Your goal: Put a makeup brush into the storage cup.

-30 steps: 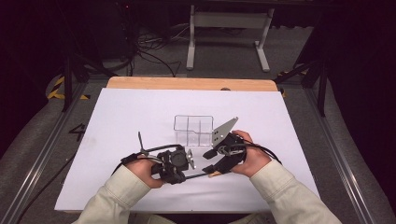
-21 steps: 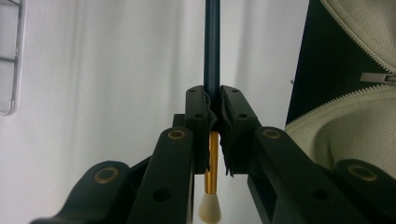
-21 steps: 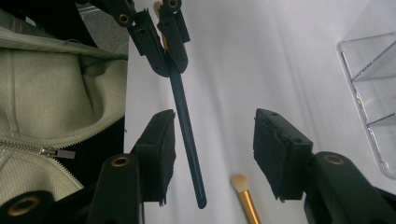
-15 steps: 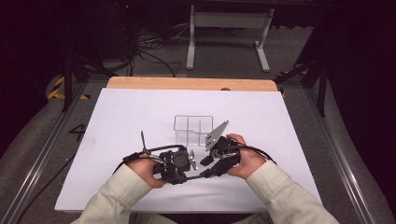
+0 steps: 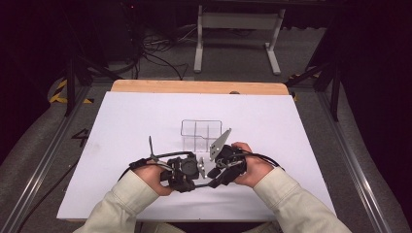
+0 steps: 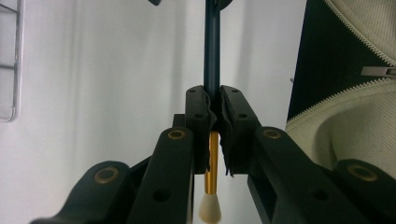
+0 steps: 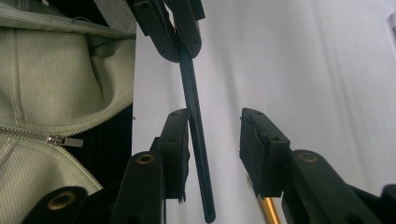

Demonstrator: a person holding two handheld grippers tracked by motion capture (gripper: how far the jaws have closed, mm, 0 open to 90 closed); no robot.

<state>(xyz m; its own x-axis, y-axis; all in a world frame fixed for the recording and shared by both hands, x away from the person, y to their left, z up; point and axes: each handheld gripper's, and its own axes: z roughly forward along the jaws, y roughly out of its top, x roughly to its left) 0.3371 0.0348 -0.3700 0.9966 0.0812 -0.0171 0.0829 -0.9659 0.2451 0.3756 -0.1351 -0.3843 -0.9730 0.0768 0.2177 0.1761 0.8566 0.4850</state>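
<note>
My left tool pinches the makeup brush low over the counter, while my right tool, jaws just closing but not yet pressing, straddles its dark handle for a handover.

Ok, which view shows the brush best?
The left gripper view: the brush runs up between shut jaws, with dark handle, gold ferrule and pale tip. The right gripper view shows its dark handle; the high view hides it among the grippers.
</note>
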